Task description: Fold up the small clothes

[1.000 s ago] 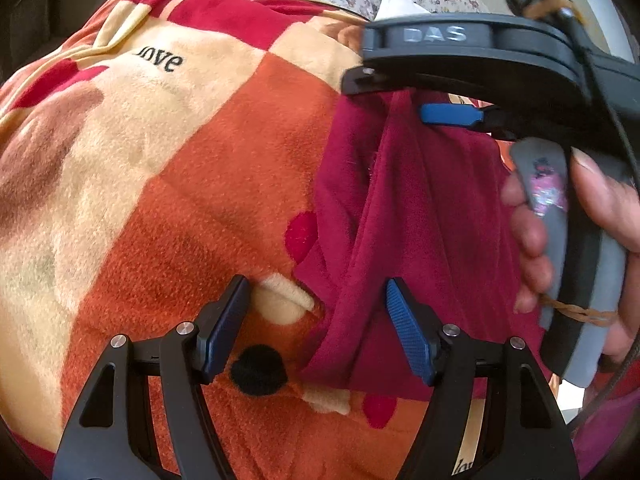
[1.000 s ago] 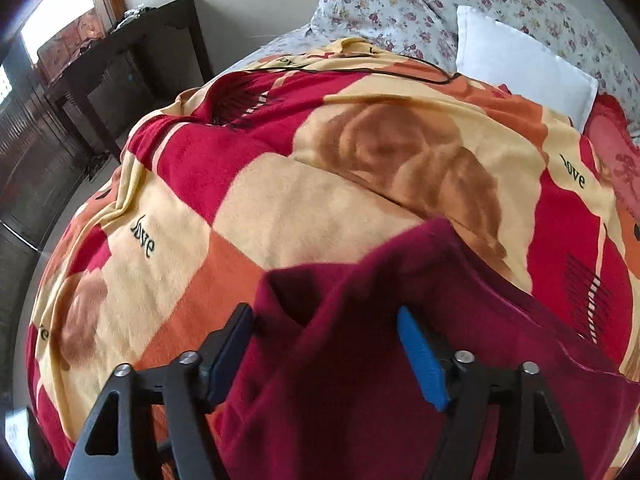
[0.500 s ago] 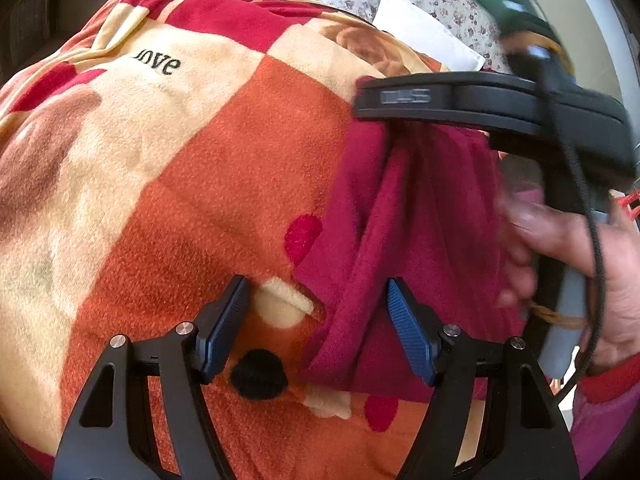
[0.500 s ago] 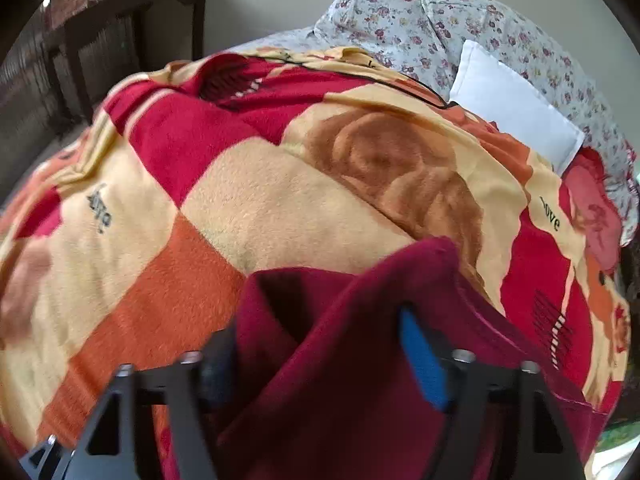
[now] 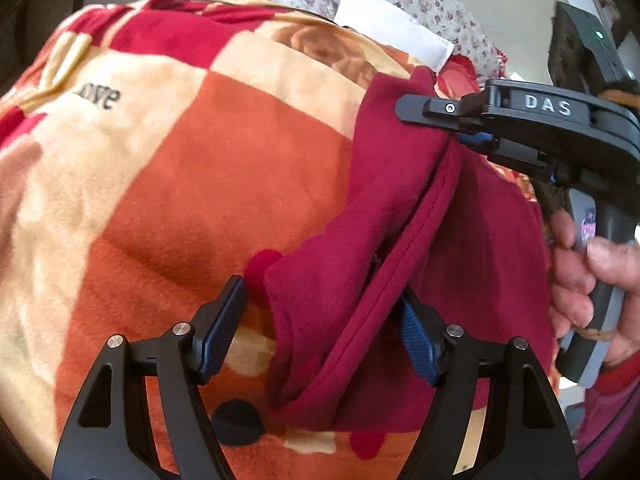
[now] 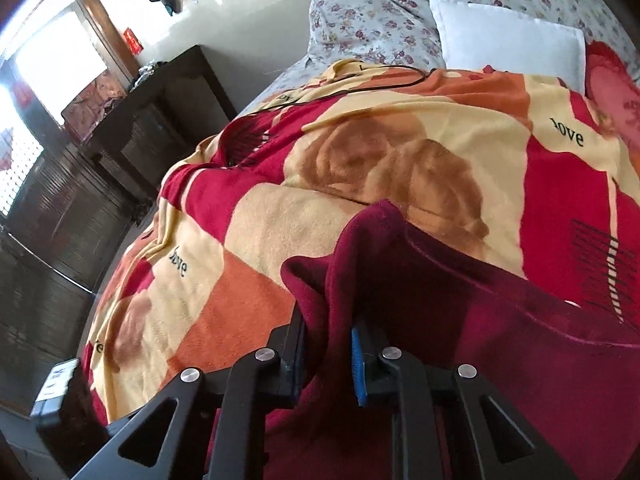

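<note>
A home bedroom: a bed under a plush red, orange and cream checked blanket (image 6: pixel 360 208) printed "love". At the blanket's far end, floral-print pillows (image 6: pixel 380 12) and a white rectangular pillow (image 6: pixel 508 36). Beside the blanket, left, a dark wooden cabinet (image 6: pixel 152 120).

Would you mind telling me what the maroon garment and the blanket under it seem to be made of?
Maroon garment: apparently a soft, matte knit or fleece; it drapes limply in folds, with a stitched hem. Checked blanket: likely plush synthetic fleece; its surface looks fuzzy, with a short nap and printed lettering. Neither fibre can be confirmed by sight.
</note>
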Tool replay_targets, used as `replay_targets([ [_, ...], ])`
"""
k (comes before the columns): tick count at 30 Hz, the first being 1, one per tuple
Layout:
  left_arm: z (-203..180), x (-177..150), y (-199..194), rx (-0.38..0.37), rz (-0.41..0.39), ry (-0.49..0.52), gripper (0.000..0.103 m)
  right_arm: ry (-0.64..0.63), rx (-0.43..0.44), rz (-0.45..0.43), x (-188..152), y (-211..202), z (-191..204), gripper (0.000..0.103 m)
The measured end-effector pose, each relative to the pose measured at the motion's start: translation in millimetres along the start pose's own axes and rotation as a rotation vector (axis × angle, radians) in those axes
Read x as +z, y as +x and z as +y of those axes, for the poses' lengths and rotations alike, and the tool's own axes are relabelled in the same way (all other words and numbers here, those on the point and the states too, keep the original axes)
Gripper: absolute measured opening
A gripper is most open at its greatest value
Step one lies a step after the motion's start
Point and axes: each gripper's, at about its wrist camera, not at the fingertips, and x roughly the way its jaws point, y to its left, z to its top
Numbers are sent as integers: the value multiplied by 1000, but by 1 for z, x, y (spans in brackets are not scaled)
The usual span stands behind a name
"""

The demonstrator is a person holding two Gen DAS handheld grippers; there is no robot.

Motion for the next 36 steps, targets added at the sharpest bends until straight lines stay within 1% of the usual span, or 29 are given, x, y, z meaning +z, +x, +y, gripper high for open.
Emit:
replay_targets([
  [1, 0, 1, 1, -17, 9, -5, 72, -1, 6, -4, -1, -2, 0, 18],
  [3, -2, 2, -1, -53, 15, -11, 45, -2, 23, -19, -1, -11, -1, 17],
  [4, -6, 1, -3, -62, 20, -3, 43, -3, 28, -26, -1, -14, -3, 17],
  [6, -18, 1, -11, -58, 2, 26, 32, -2, 39, -41, -1, -25, -6, 17],
  [9, -40, 2, -27, -78, -25, 69, 27, -3, 46, -78, -1, -47, -13, 16],
  [12, -72, 3, -45, -102, -54, 133, 25, 1, 47, -127, -3, -75, -22, 15],
  [18, -136, 2, -65, -161, -82, 248, 24, 15, 25, -227, -14, -145, -53, 15],
  [21, -172, -4, -66, -194, -79, 313, 24, 38, -1, -269, -29, -180, -77, 15],
  [24, -209, -13, -54, -215, -53, 379, 24, 84, -33, -293, -50, -208, -109, 15],
  [28, -251, -30, -28, -217, -8, 452, 24, 159, -70, -293, -82, -223, -154, 15],
  [31, -267, -42, -6, -207, 30, 475, 24, 199, -101, -276, -100, -221, -181, 15],
  [35, -276, -58, 26, -169, 77, 473, 24, 258, -144, -212, -121, -198, -215, 15],
  [36, -277, -59, 32, -163, 95, 465, 27, 269, -147, -195, -125, -191, -222, 15],
])
